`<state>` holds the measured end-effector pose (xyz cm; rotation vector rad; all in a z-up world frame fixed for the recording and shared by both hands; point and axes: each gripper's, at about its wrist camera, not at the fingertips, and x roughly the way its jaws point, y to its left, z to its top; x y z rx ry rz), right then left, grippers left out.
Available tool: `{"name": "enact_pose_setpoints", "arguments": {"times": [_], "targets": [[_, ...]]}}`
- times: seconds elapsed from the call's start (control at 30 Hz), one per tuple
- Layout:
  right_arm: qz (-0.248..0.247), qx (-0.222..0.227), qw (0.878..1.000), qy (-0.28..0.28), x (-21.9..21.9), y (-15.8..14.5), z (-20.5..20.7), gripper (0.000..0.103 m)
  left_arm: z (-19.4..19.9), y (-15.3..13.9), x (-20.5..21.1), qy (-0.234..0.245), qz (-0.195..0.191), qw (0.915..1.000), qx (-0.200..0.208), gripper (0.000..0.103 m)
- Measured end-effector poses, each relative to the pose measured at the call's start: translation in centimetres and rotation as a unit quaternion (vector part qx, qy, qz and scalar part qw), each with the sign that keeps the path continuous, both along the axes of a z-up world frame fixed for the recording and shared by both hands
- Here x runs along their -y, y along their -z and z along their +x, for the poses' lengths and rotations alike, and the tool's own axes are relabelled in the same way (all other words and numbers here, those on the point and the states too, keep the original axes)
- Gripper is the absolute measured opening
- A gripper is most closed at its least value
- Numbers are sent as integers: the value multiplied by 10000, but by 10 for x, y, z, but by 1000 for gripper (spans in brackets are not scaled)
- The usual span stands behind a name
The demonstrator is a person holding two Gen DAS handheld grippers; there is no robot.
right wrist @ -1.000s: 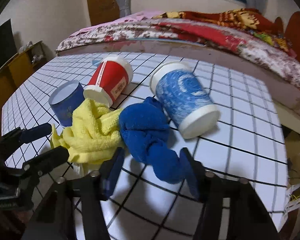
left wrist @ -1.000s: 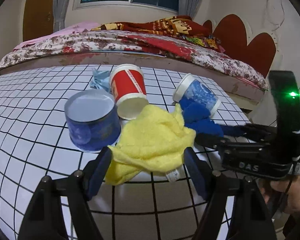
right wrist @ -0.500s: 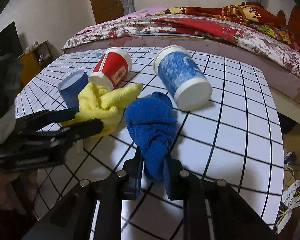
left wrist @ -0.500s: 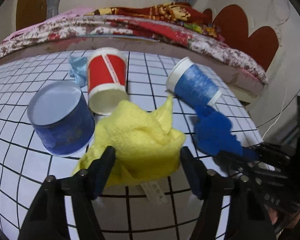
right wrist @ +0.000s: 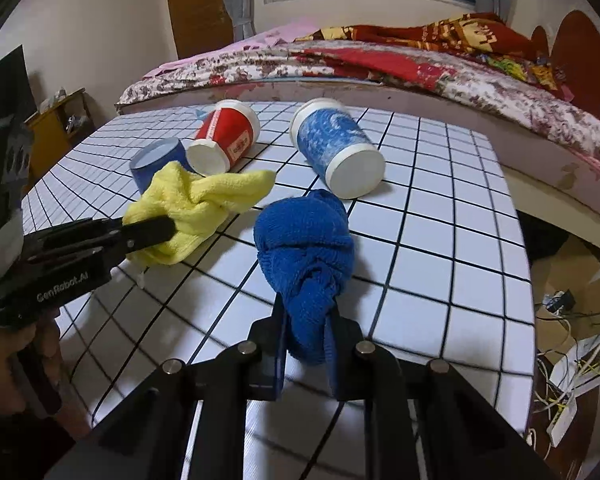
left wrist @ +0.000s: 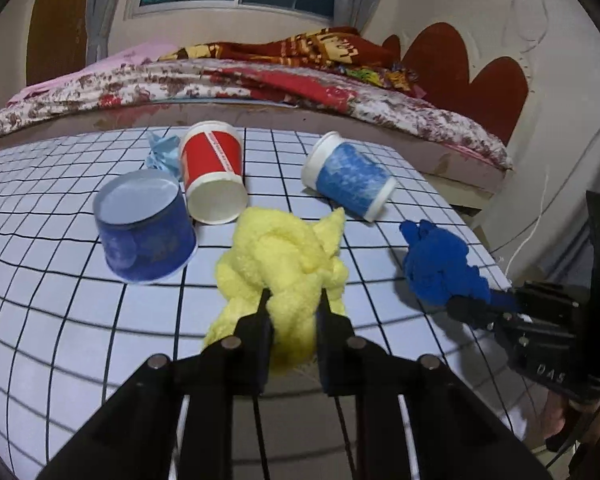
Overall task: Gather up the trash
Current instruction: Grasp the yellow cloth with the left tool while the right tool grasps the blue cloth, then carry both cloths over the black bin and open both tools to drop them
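A yellow cloth (left wrist: 284, 264), soft and crumpled into a knotted lump, is clamped at its near end between the pads of the left gripper (left wrist: 293, 312), whose jaws have just been closing on it; the cloth lies near the near edge of the tabletop (left wrist: 60, 320), a white surface ruled with a black grid. A blue cloth (right wrist: 306, 248), bunched the same way, is pinched at its near tail by the right gripper (right wrist: 306, 336), whose jaws have likewise just drawn together, and it sits toward the right edge of the tabletop. Behind the cloths three paper cups are seen: a red cup (left wrist: 214, 176) on its side with its mouth open toward the camera, a blue-patterned cup (left wrist: 350, 184) on its side near the far right corner, and a dark blue cup (left wrist: 146, 226) standing upside down at the left. A pale blue crumpled scrap (left wrist: 162, 154) is largely hidden behind the red cup, and what it is cannot be made out. The near part of each cloth is covered by the gripper fingers. Only part of a hand (right wrist: 4, 356) is shown at the left edge of the right wrist view
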<state>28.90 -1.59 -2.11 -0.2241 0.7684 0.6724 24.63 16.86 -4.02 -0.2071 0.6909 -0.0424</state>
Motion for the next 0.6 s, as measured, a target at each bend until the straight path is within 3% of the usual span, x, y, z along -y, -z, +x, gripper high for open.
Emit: {"name": "enact_pose_setpoints", "arguments": {"times": [0.27, 0.6], "targets": [[112, 345, 9993, 103, 21, -23, -43, 17, -41, -19, 15, 166, 64, 9992, 352, 19], [209, 554, 9977, 340, 58, -36, -87, 17, -73, -22, 35, 308, 59, 9984, 460, 19]]}}
